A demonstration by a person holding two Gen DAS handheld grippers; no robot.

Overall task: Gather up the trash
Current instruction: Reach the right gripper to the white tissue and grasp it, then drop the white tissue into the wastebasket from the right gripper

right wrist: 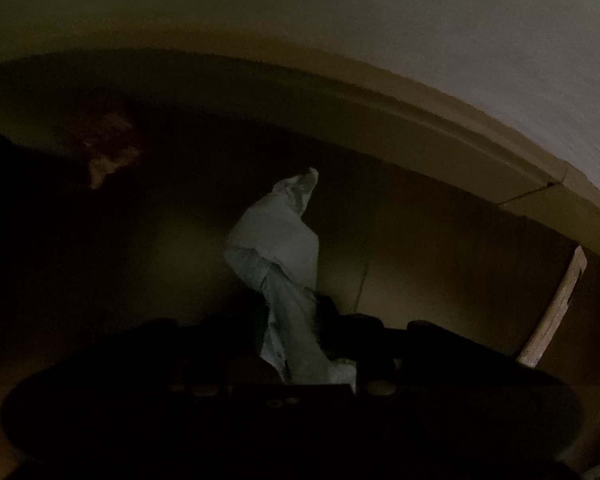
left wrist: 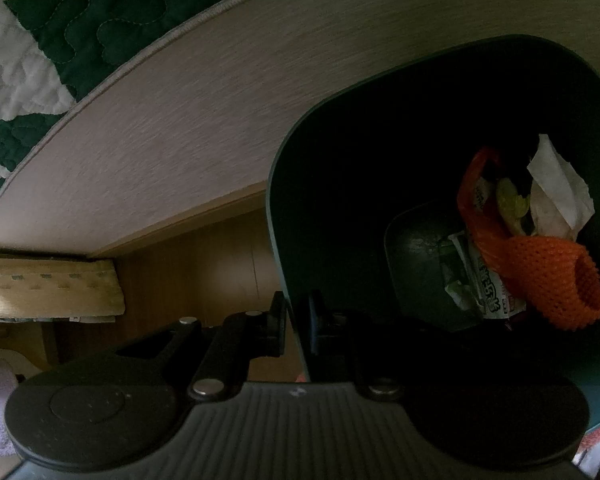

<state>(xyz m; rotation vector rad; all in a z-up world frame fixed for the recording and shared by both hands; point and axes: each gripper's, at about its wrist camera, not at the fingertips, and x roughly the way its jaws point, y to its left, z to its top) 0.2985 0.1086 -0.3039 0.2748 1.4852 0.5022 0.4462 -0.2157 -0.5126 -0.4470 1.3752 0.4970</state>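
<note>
In the left wrist view my left gripper (left wrist: 298, 320) is shut on the rim of a dark green trash bin (left wrist: 284, 200), held tilted beside a bed. Inside the bin lie an orange foam net (left wrist: 556, 280), an orange plastic bag (left wrist: 480, 200), a white tissue (left wrist: 556, 188) and a printed wrapper (left wrist: 488, 292). In the dark right wrist view my right gripper (right wrist: 290, 312) is shut on a crumpled white tissue (right wrist: 276, 248), which sticks up from between the fingers above the wooden floor under the bed.
A pale wood-grain bed frame (left wrist: 204, 112) curves across the left wrist view, with a green and white quilt (left wrist: 80, 32) above it. A folded cloth (left wrist: 48, 292) lies at the left. In the right wrist view another scrap (right wrist: 108, 160) lies in the shadow and a wooden stick (right wrist: 556, 304) leans at the right.
</note>
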